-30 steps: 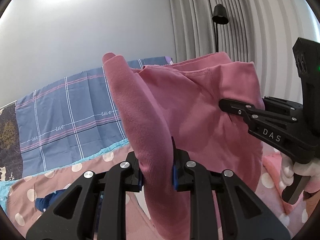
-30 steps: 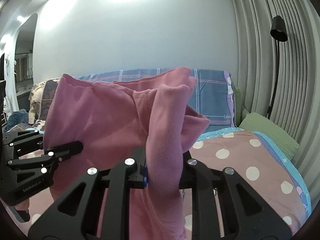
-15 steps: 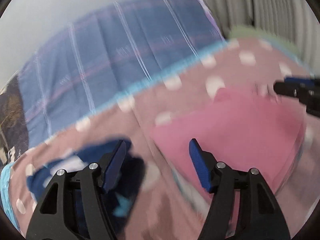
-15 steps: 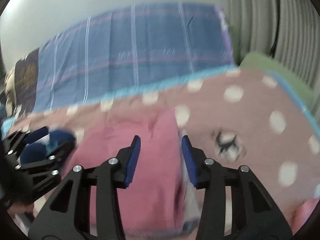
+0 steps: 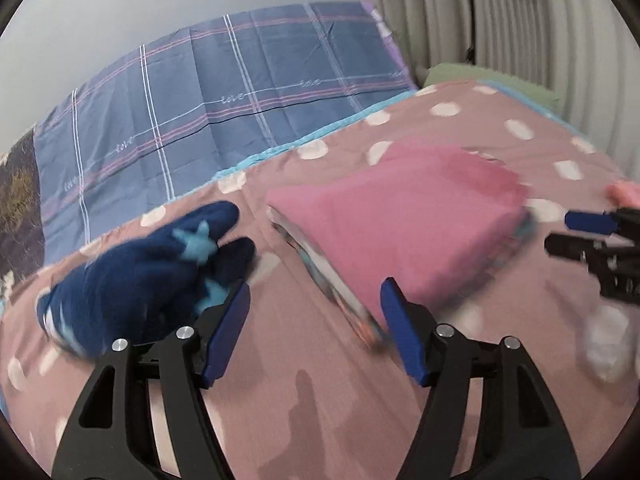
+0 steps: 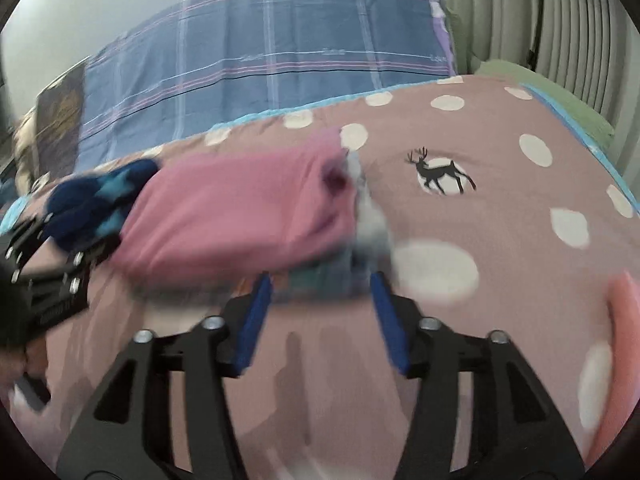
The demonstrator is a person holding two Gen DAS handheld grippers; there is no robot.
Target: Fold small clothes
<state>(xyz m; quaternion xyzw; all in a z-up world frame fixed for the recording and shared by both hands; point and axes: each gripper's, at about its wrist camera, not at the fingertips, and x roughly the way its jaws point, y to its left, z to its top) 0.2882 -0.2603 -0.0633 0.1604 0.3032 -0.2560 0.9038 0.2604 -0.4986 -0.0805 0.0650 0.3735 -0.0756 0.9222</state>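
Both jaws have just been opening: left gripper (image 5: 314,330) and right gripper (image 6: 320,316) stand wide and empty, near the folded pink garment (image 5: 400,232) on the dotted bedspread (image 6: 500,240); likely best to withdraw without snagging it.

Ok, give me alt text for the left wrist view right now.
A folded pink garment lies on a polka-dot bedspread, just beyond the open, empty left gripper, whose fingers have just been opening. A navy garment with light blue stars sits left of it, and the right gripper shows at the right edge.
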